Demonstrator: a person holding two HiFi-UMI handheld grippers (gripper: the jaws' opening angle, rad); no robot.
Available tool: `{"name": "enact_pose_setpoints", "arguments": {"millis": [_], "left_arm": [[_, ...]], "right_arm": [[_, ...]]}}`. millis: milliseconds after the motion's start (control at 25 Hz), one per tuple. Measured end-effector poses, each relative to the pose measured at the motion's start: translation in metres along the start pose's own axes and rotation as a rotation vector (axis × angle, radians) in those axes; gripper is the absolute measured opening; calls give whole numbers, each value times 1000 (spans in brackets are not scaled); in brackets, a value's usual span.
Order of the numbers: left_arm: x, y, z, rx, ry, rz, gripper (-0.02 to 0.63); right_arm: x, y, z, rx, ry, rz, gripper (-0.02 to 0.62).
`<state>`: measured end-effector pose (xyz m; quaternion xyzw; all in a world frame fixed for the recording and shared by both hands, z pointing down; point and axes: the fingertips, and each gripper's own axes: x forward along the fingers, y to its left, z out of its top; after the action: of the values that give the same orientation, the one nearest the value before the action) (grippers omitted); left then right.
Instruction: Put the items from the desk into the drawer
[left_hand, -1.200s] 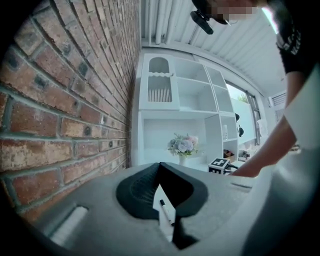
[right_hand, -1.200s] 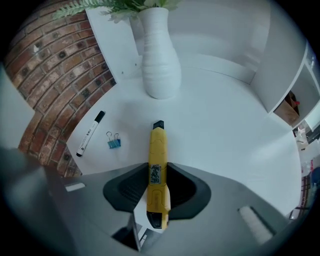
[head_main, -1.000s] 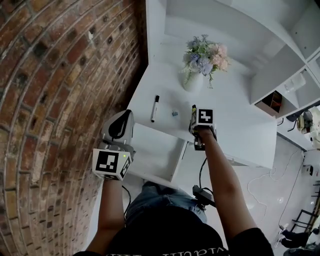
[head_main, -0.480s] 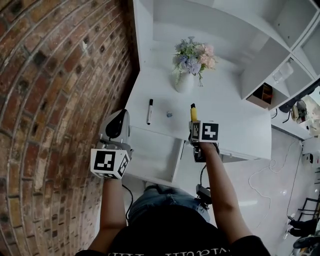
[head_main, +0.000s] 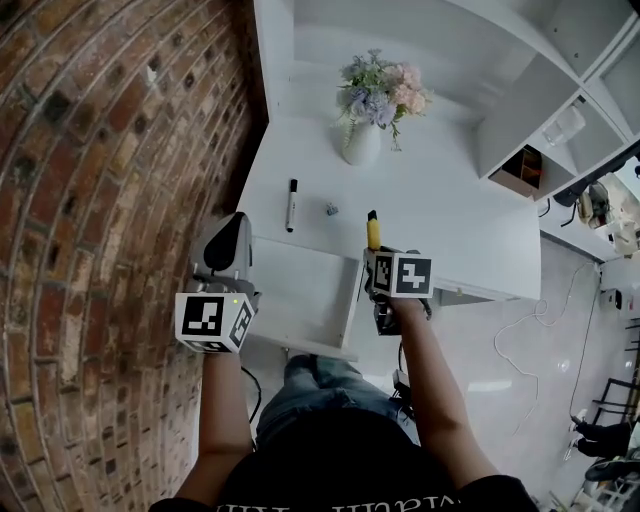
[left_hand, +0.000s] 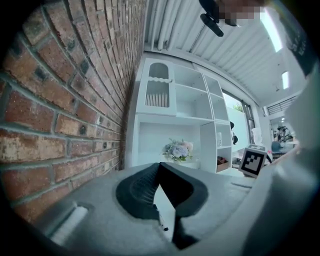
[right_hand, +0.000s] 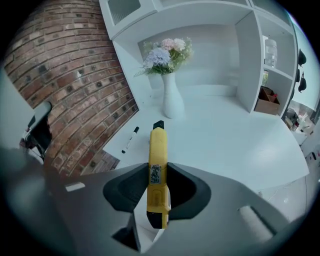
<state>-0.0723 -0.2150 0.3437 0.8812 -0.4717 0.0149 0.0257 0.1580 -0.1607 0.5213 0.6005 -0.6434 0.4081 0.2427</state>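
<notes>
My right gripper (right_hand: 158, 167) had the yellow utility knife (right_hand: 158, 142) clamped, jaws narrowly apart and pressed on its sides, black tip pointing at the far end of the desk (head_main: 455, 215). From above, the knife (head_main: 373, 231) hung over the desk's near edge, just right of the open white drawer (head_main: 305, 295), whose floor showed bare. My left gripper (left_hand: 160, 167) sat level at the drawer's left side by the brick wall (head_main: 100, 200), jaw tips together, gripping nothing. On the desk, a black marker (head_main: 291, 205) lay at the left, a small grey object (head_main: 331, 210) just right of it, the vase of flowers (head_main: 362, 140) further back.
</notes>
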Motion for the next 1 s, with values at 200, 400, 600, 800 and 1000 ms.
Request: {"name": "enact_pose_setpoints", "arguments": {"millis": [200, 400, 600, 800, 1000], "left_arm": [[-3, -4, -16, -8, 35, -17, 2], [-5, -6, -31, -19, 66, -19, 2], [-7, -10, -53, -33, 105, -25, 2], [-9, -14, -68, -44, 135, -27, 2], [-10, -18, -73, -29, 143, -46, 2]], "right_arm": [[9, 8, -38, 14, 65, 17, 126], [14, 19, -80, 38, 142, 45, 126], [25, 26, -117, 35, 231, 72, 126], [44, 31, -144, 77, 305, 102, 126], [77, 33, -165, 118, 382, 111, 126]]}}
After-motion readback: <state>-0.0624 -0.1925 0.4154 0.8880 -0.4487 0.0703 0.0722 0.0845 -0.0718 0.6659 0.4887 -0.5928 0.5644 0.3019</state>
